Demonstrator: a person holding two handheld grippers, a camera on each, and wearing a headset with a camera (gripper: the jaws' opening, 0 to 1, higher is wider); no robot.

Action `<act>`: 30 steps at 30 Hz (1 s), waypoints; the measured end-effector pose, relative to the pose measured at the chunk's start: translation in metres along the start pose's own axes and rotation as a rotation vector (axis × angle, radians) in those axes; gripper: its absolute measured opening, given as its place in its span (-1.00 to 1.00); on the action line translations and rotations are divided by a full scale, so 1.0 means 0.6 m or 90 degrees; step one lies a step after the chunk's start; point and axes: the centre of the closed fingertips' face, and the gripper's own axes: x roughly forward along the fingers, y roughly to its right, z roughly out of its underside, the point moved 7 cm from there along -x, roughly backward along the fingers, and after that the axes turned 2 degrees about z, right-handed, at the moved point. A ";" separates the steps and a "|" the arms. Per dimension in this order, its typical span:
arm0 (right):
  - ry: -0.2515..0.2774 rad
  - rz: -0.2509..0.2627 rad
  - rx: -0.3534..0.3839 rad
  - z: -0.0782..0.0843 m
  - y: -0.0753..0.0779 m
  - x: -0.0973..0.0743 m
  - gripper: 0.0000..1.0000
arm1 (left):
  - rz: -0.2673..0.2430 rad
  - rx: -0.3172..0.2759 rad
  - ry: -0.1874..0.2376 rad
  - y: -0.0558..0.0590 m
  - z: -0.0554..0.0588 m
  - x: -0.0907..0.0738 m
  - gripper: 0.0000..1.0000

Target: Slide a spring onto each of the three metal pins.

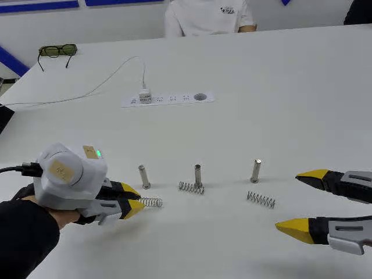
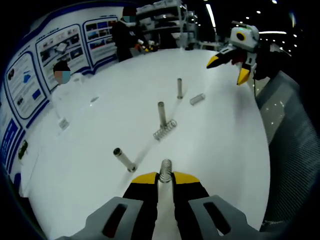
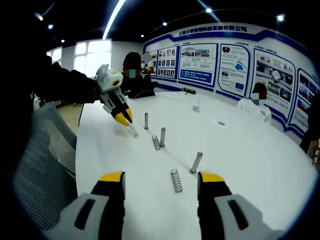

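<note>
Left tool [image 1: 137,201] clamped on one end of a spring [image 1: 152,202], likely light and bendy; right tool [image 1: 288,200] spread apart.

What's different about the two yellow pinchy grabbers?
The left gripper has its jaws pinched shut on a spring. The right gripper has its jaws wide apart and holds nothing. The left gripper sits close to the left pin. The right gripper is off to the right of the right pin, near a loose spring. Both have yellow tips and black-and-grey bodies.
</note>
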 end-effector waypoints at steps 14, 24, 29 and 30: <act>0.012 -0.070 -0.057 -0.048 -0.040 0.033 -0.01 | 0.044 0.035 0.010 0.035 -0.056 -0.005 -0.80; 0.002 -0.118 -0.088 -0.063 -0.070 0.063 -0.32 | 0.104 0.083 0.026 0.089 -0.111 -0.005 -0.80; -0.001 -0.146 -0.085 -0.063 -0.083 0.076 -0.39 | 0.125 0.099 0.040 0.110 -0.135 -0.007 -0.81; -0.001 -0.150 -0.087 -0.063 -0.086 0.078 -0.41 | 0.128 0.102 0.043 0.113 -0.139 -0.007 -0.81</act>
